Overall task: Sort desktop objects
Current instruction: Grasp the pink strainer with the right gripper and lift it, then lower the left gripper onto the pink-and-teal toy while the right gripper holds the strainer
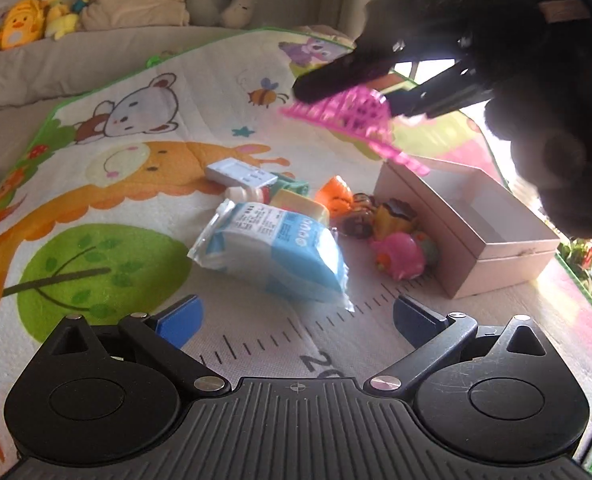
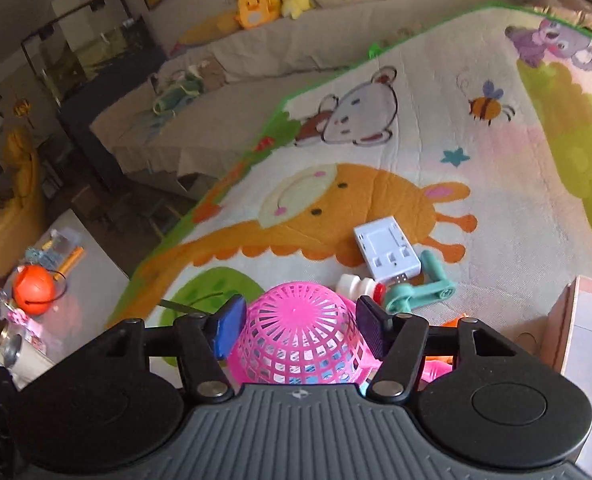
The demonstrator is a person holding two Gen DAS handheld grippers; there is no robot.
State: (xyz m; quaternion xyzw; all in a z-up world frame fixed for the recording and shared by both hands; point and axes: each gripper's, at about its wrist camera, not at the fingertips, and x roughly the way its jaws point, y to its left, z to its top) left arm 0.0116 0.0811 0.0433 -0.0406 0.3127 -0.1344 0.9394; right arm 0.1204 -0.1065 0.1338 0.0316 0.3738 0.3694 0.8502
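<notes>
Right gripper (image 2: 296, 326) clamped on pink mesh basket (image 2: 299, 336) — pads against both sides of the upturned, domed bottom, jaws roughly half open around it. Seen from left wrist view: basket (image 1: 347, 118) up in the air, tilted, above the far end of open beige box (image 1: 495, 236), clear of the mat. Probably lifted out of the way or being repositioned as a sorting bin — can't tell which. Gripped across the base, likely the only span narrow enough for the jaws.

Left gripper (image 1: 296, 320) wide open, empty, hovering low at near edge of play mat (image 1: 96, 160), pointed at the clutter. Blue-and-white packet (image 1: 272, 252) just beyond its fingertips. Further out: white adapter (image 1: 240, 172), pink toy (image 1: 399, 256) and donut toys (image 1: 359, 216) huddled against the box's left wall. Everything still unsorted; box looks empty.
</notes>
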